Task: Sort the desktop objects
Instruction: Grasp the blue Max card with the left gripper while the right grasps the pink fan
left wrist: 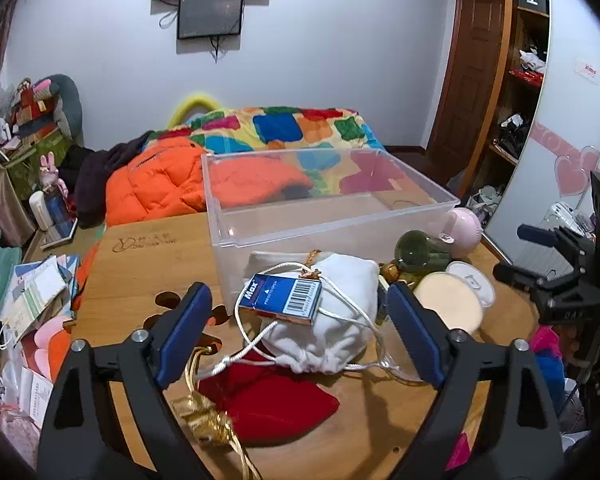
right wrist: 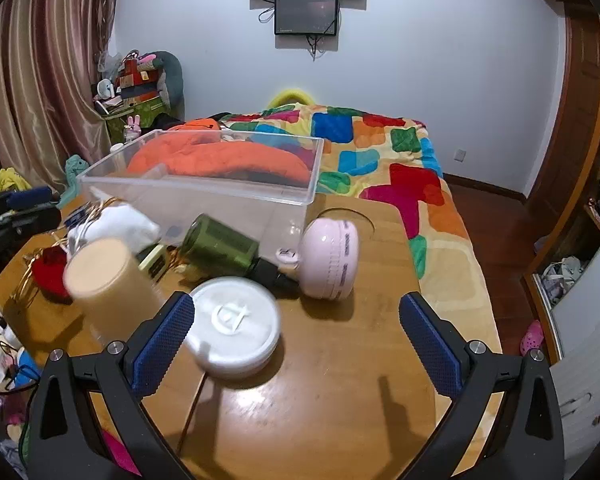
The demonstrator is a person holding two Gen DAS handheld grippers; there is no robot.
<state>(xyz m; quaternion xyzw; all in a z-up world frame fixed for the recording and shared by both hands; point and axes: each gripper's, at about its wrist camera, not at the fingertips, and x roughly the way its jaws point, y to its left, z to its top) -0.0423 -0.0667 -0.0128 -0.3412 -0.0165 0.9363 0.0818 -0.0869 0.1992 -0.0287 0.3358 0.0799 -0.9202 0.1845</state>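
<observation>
Here, nearest the right gripper (right wrist: 296, 336), bare wooden table (right wrist: 340, 400) fills the space between its blue pads, which stand wide apart and hold nothing. The white round lid (right wrist: 236, 330) lies flat on the wood just inside the left pad, close to it; whether it touches that pad cannot be told. To the right of the lid the tabletop is open out to its curved right edge, beyond which the floor drops away. Farther on lie a tan cylinder (right wrist: 108, 284) (blurred), a green bottle (right wrist: 220, 246) on its side, and a pink round device (right wrist: 332, 258). Behind them the clear plastic bin (right wrist: 204, 188) stands on the table's far half, and a bed with a patchwork quilt (right wrist: 380, 148) lies beyond the far edge.

The left gripper (left wrist: 300, 332) is also wide open and empty. Between and just ahead of its pads sits a white drawstring pouch (left wrist: 336, 320) with a blue box (left wrist: 280, 300) resting on top, both clear of the pads. A red pouch (left wrist: 276, 396) lies nearer, below the fingers, beside gold ribbon (left wrist: 204, 412). The left side of the table is mostly bare wood up to its edge.
</observation>
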